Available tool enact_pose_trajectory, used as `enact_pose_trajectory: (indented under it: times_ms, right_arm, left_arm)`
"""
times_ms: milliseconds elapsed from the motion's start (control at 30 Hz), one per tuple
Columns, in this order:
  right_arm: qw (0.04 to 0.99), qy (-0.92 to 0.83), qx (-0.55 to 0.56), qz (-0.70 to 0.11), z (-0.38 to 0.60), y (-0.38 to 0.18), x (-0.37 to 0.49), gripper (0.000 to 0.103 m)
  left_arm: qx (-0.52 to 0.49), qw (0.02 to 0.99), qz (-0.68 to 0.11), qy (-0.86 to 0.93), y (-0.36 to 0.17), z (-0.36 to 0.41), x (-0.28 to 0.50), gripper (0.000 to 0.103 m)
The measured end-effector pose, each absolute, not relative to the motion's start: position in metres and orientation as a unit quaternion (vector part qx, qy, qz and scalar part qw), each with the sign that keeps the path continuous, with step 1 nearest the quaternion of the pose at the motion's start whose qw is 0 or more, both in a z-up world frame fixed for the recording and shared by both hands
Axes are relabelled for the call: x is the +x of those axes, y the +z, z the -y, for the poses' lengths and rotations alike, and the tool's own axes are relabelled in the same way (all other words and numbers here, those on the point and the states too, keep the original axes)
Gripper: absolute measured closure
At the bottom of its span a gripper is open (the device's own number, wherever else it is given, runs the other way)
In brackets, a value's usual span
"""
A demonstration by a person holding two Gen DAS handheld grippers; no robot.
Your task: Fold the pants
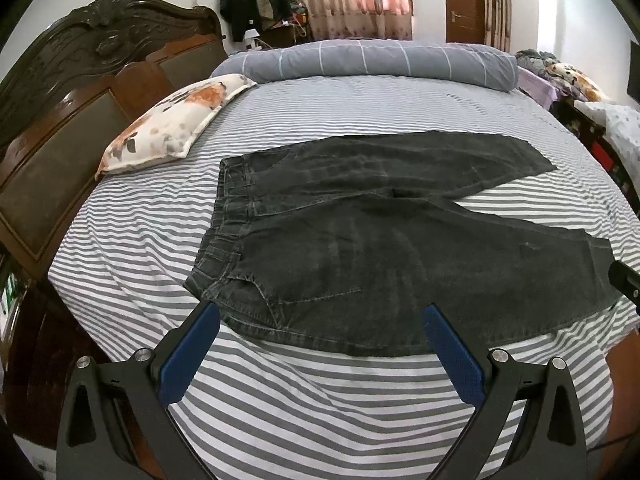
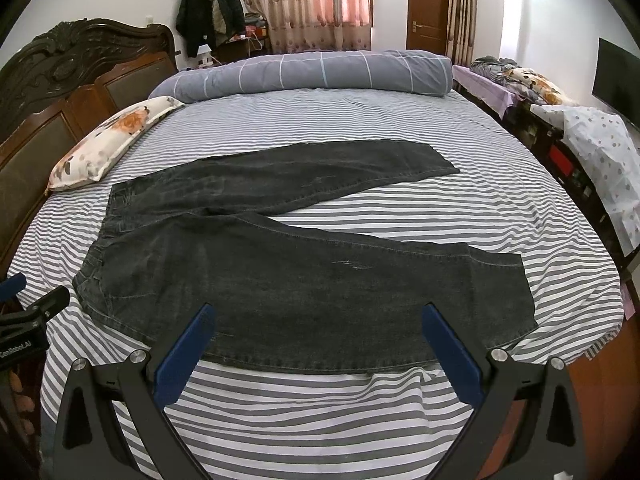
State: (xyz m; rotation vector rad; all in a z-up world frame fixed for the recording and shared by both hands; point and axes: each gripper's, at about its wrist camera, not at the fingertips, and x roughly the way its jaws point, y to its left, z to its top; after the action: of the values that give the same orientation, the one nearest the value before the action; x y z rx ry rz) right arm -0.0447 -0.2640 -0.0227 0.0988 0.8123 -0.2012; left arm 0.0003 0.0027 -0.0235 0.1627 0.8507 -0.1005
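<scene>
A home bedroom. A wide bed (image 2: 400,128) with a striped sheet fills the scene, a carved dark headboard (image 2: 60,80) on its left with a floral pillow (image 2: 108,144) beside it. At the far side lie a rolled duvet (image 2: 304,74), curtains (image 2: 304,4), hung coats (image 2: 208,12) and a wooden door (image 2: 427,12).

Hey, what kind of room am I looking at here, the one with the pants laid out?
Most likely a home bedroom. The dark pants lie flat on a bed with a striped sheet and a carved wooden headboard. A floral pillow sits by the headboard, and jackets hang beside curtains.
</scene>
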Motion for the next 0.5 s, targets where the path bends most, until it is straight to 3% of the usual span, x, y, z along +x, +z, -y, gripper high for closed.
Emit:
enact_pose_trajectory:
  times_ms: [500]
  right_arm:
    - [0.912, -0.098, 0.046, -0.395, 0.2615, -0.022, -0.0444, 0.001]
  left_arm:
    - [0.084, 0.903, -0.419, -0.052, -0.0255, 0.0025, 0.0015, 0.002]
